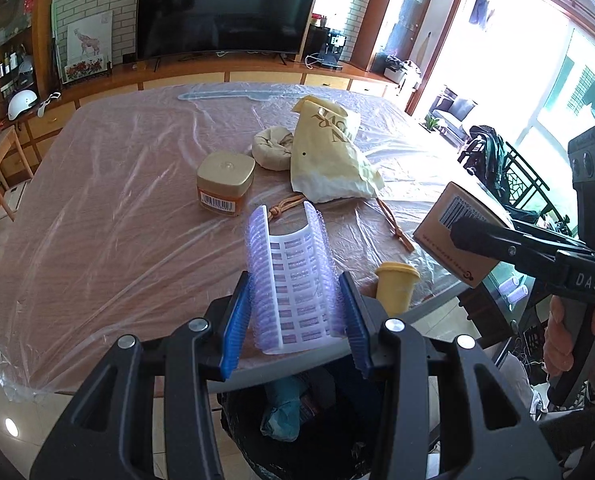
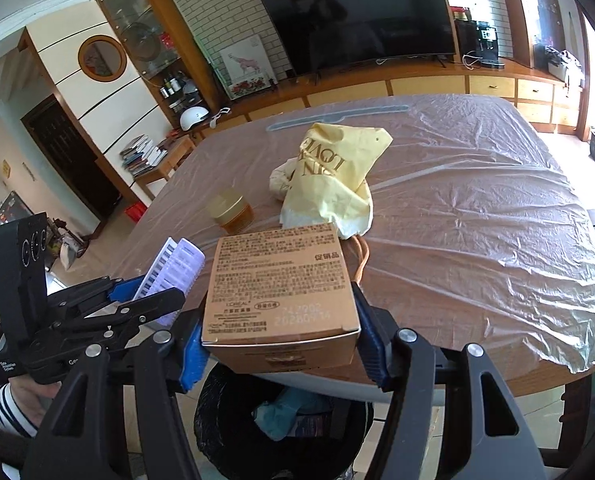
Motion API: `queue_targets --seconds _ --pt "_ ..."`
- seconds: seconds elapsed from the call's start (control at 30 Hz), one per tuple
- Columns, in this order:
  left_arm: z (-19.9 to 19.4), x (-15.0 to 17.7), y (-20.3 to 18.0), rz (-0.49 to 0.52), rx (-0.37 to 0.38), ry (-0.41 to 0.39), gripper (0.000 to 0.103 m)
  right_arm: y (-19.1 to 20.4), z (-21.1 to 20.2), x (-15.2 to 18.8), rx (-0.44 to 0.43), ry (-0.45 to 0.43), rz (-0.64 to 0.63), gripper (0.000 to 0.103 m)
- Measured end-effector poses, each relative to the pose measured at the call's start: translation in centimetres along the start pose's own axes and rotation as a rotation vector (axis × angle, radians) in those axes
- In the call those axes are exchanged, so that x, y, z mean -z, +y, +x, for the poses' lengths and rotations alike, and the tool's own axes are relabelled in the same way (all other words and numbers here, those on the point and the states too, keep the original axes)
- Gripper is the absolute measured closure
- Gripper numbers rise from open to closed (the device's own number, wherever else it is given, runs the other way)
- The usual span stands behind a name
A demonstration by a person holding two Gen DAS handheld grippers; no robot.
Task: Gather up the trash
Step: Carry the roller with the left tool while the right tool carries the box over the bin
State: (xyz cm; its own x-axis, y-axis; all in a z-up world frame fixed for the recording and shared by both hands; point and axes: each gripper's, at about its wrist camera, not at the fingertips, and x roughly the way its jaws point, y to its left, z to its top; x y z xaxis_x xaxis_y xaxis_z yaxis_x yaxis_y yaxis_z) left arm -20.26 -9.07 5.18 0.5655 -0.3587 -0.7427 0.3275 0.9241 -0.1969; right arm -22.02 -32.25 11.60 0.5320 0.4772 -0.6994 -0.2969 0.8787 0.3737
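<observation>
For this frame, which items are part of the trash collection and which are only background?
Part of the job:
- curled label sheet in the left gripper
- cardboard box in the right gripper
- black-lined bin below both
- yellow bag, jar and yellow cup on the table, likely next

Background:
- TV
- white helmet
- coffee machine

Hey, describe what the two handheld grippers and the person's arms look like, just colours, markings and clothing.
Both grippers are black plastic with triangular cut-outs, silver bolts and blue ribbed pads on the fingers. The right gripper bears white "DAS" lettering and a black block with three round ports, held by a bare hand. The left gripper looks alike; its hand shows a navy-and-white striped sleeve. No cables visible.
</observation>
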Motion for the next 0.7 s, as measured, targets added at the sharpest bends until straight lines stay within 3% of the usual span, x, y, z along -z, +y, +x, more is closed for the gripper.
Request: queue_targets --seconds 0.7 --pt "-1.7 2.7 -2.1 0.068 0.047 0.040 0.058 0.7 -1.6 3.2 -0.092 0.079 -0.064 0.043"
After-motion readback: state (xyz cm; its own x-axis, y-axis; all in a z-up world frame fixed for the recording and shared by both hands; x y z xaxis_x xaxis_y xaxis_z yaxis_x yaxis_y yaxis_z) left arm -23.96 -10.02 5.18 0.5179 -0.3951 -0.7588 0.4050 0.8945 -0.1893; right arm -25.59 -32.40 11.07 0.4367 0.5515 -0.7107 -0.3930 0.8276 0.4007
